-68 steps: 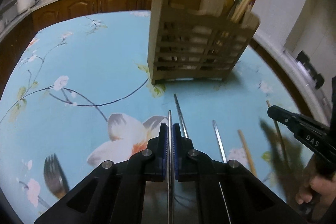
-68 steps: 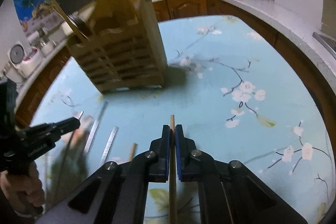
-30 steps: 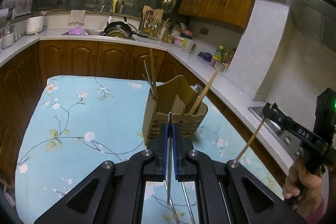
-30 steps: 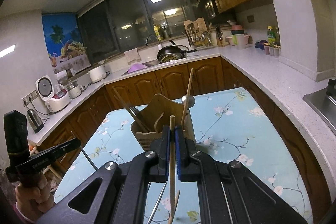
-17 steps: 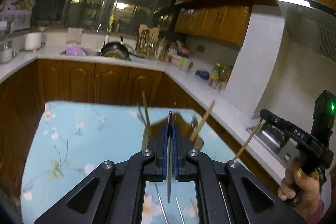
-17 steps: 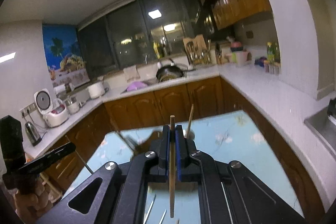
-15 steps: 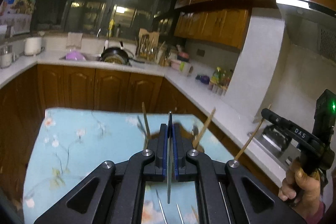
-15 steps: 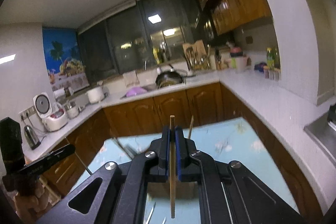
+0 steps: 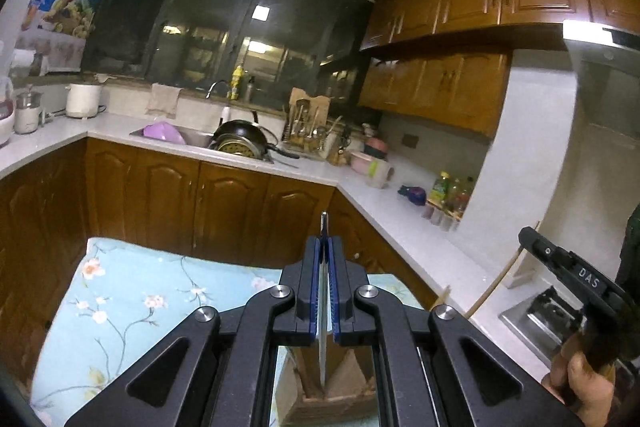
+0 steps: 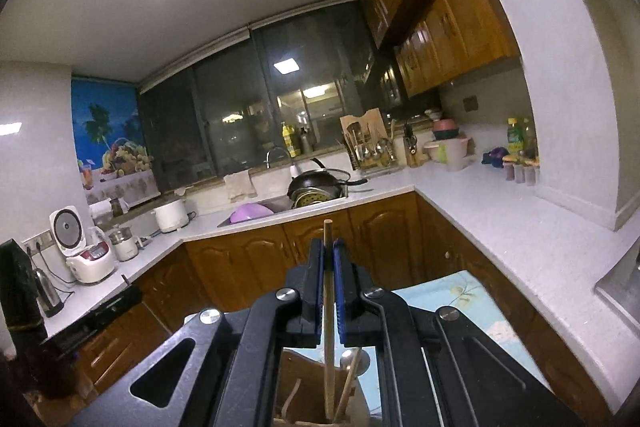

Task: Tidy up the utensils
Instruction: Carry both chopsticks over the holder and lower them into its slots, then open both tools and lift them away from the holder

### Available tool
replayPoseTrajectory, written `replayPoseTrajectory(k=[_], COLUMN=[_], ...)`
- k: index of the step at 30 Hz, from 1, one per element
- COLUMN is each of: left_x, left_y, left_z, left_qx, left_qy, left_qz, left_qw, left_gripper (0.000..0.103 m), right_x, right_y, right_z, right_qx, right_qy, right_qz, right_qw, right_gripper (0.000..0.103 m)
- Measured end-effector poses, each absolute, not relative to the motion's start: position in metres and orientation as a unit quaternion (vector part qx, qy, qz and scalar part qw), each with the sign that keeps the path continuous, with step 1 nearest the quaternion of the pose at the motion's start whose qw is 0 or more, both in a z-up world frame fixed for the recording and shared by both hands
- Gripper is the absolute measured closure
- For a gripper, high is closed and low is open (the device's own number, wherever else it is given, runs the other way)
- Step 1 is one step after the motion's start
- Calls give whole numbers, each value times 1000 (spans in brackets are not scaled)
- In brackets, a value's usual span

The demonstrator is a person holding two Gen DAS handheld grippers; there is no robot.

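My left gripper [image 9: 324, 247] is shut on a thin metal chopstick [image 9: 323, 311] held upright, its lower end hanging just over the wooden utensil holder [image 9: 336, 383] below. My right gripper [image 10: 328, 251] is shut on a wooden chopstick [image 10: 329, 323] held upright, its lower end down inside the holder [image 10: 316, 403] among other wooden utensils. The right gripper [image 9: 568, 267] with its wooden chopstick shows at the right of the left wrist view. The left gripper [image 10: 92, 319] shows at the lower left of the right wrist view.
The holder stands on a table with a blue floral cloth [image 9: 132, 307]. Brown cabinets and a white counter [image 9: 404, 223] wrap around behind, with a sink, a pan [image 9: 240, 141] and appliances [image 10: 86, 251].
Both grippers have lifted their chopsticks from the table, turned them upright and carried them over the holder; the views have tilted up toward the kitchen wall.
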State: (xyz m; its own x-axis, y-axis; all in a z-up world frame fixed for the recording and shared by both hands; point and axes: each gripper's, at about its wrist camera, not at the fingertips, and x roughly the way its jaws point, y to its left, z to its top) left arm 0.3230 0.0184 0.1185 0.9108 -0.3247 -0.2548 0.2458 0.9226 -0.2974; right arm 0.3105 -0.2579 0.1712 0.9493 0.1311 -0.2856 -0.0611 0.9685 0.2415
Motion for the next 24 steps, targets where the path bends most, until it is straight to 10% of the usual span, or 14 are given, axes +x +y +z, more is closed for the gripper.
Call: replayPoseTrajectory(k=[24], left_x=[354], left_y=[-4], left_z=[79], left_qx=[-109], left_qy=[218], left_qz=[-137], left_qw=[960], left_gripper=[99], right_x=[325], right_y=[-266], right_z=[98], right_qx=[130], right_qy=[232], right_qz=[36], right_qw=[963], right_gripper=[97])
